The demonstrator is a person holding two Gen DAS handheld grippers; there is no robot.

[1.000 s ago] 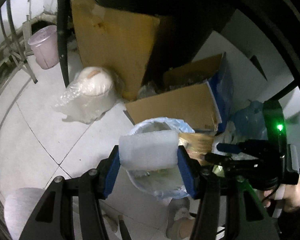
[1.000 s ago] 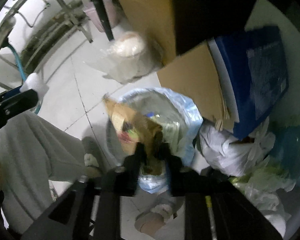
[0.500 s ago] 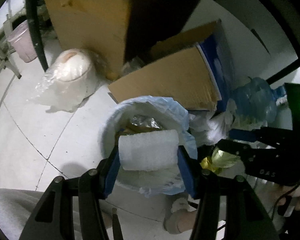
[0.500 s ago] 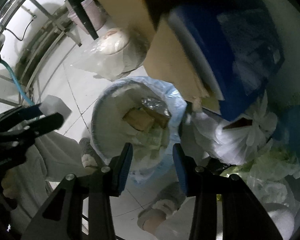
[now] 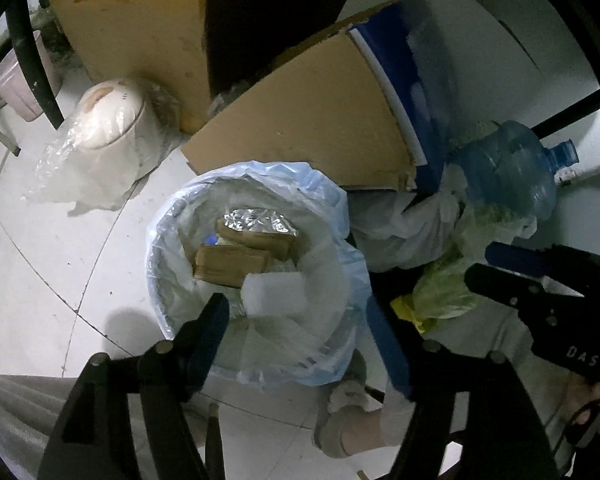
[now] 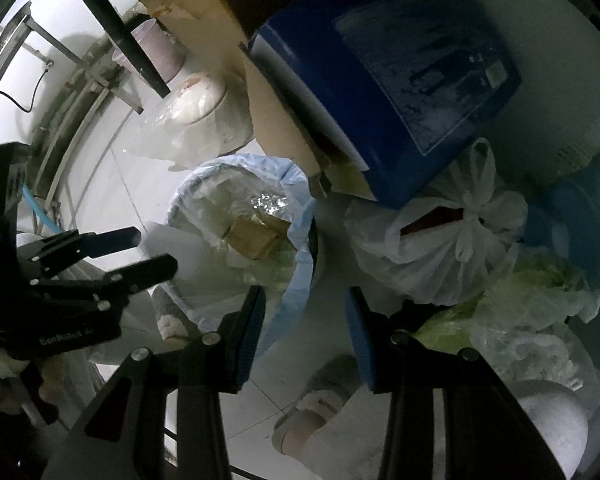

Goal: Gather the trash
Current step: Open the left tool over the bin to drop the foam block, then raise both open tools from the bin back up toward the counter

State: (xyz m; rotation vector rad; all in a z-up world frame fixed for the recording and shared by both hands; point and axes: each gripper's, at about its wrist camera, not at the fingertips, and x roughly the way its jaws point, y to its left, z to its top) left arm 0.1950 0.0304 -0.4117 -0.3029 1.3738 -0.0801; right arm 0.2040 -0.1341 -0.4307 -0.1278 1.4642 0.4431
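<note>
A round bin lined with a pale blue bag [image 5: 332, 200] stands on the floor; it also shows in the right wrist view [image 6: 300, 248]. Inside lie a brown cardboard piece [image 5: 228, 266], crumpled foil [image 5: 256, 220] and a white foam block [image 5: 274, 292]. My left gripper [image 5: 300, 332] is open just above the bin, and the foam block lies loose below it. My right gripper [image 6: 306, 332] is open and empty at the bin's right rim. The left gripper [image 6: 148, 252] shows in the right wrist view.
A folded cardboard box with a blue face [image 5: 340, 108] leans behind the bin. A tied white bag [image 6: 440, 240], a greenish bag [image 5: 448, 280] and a blue water jug [image 5: 508, 168] lie to the right. A plastic-wrapped white pot [image 5: 104, 120] sits to the left. The person's slippered foot [image 5: 352, 424] is below.
My left gripper has opened and let go of the white foam block, which has dropped into the bin. My right gripper let go of the cardboard piece earlier and has stayed open.
</note>
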